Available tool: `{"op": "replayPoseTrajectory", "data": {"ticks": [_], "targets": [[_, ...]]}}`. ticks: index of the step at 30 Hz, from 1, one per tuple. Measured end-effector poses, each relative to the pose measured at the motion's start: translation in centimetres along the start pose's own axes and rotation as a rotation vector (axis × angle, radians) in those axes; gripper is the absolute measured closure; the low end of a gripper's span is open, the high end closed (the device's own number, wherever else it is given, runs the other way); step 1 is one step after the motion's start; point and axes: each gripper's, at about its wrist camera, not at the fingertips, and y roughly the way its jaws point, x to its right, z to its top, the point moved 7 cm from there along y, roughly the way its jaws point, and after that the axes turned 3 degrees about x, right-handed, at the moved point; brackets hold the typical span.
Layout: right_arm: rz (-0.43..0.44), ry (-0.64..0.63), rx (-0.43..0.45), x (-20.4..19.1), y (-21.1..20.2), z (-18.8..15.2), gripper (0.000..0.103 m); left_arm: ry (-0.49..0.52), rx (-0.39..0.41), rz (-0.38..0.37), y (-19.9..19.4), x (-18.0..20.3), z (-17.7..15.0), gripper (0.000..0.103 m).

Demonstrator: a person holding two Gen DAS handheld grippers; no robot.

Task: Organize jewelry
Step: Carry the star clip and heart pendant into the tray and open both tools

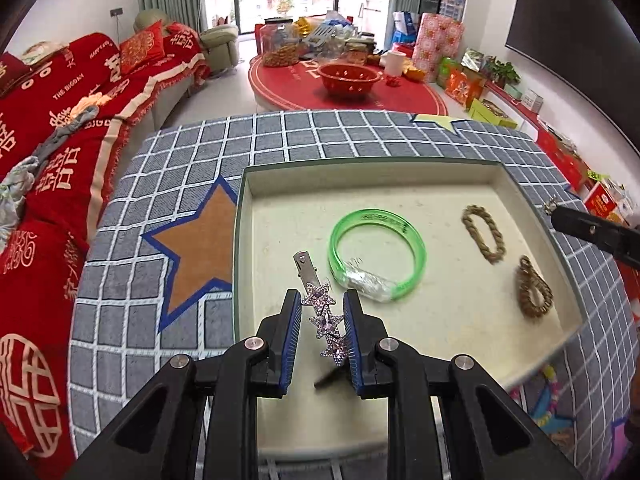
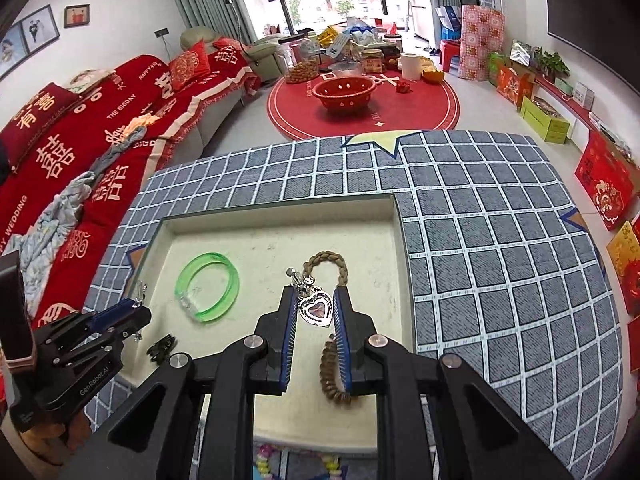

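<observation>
Over the tray [image 1: 400, 174] we pinch the star hair clip [image 1: 326, 320] in our left gripper [image 1: 322, 320] and the heart pendant [image 2: 316, 310] in our right gripper [image 2: 316, 312]

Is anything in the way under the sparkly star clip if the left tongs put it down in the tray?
Nothing visible. The left tongs hold the star clip over bare tray floor; the green bangle lies just beside it, on the right.
</observation>
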Motion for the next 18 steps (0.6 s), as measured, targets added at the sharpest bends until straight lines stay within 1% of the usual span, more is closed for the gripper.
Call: {"op": "replayPoseTrajectory", "data": {"ticks": [8, 14, 18], "targets": [[-0.018, 0.036, -0.032, 1.3, 3.6, -0.1, 0.083, 0.003, -0.015, 0.029, 2.9, -0.1, 0.8, 0.068], [-0.031, 0.047, -0.064, 2.0, 5.7, -1.0, 0.083, 0.033, -0.028, 0.048, 3.8, 0.6, 0.1, 0.068], [-0.045, 0.047, -0.073, 2.5, 6.5, -1.5, 0.083, 0.056, -0.011, 0.059, 4.0, 1.0, 0.1, 0.068]]}}
